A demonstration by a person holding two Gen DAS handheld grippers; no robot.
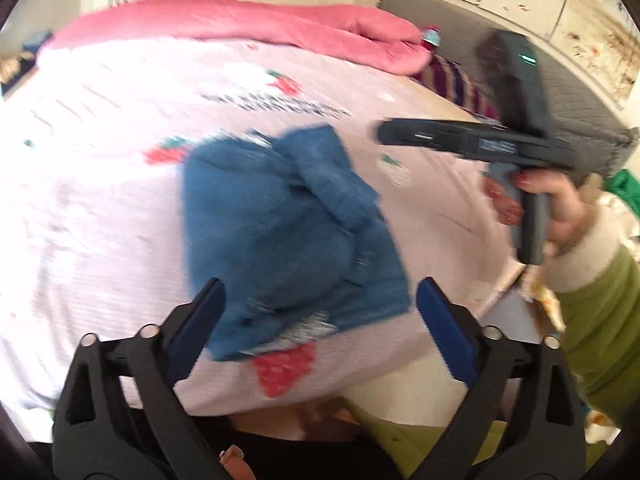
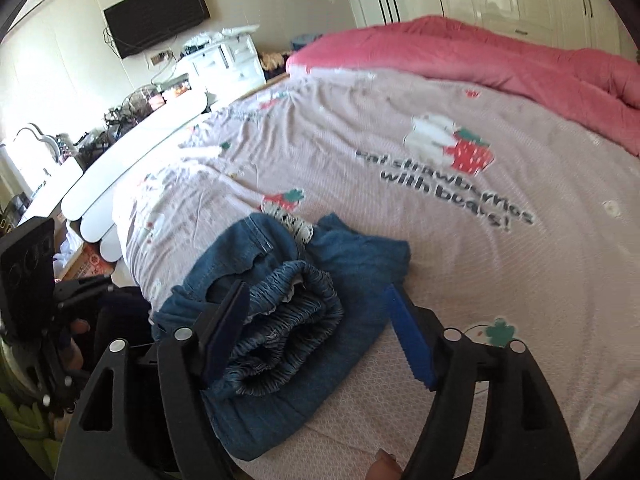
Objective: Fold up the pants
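Note:
Small blue denim pants (image 1: 288,216) lie folded in a compact bundle on the pink strawberry-print bed sheet (image 1: 100,184). In the right wrist view the pants (image 2: 280,300) show their elastic waistband on top, with lace trim at the far side. My left gripper (image 1: 320,304) is open, above the near edge of the pants, holding nothing. My right gripper (image 2: 320,312) is open over the pants' waistband end, empty. The right gripper's body shows in the left wrist view (image 1: 480,144), held by a hand at the right, above the bed.
A pink quilt (image 2: 500,60) lies bunched along the far side of the bed. A white rail (image 2: 132,152) runs along the left bed edge, with a cluttered dresser and wall TV (image 2: 156,16) beyond. A grey headboard (image 1: 568,80) stands at the right.

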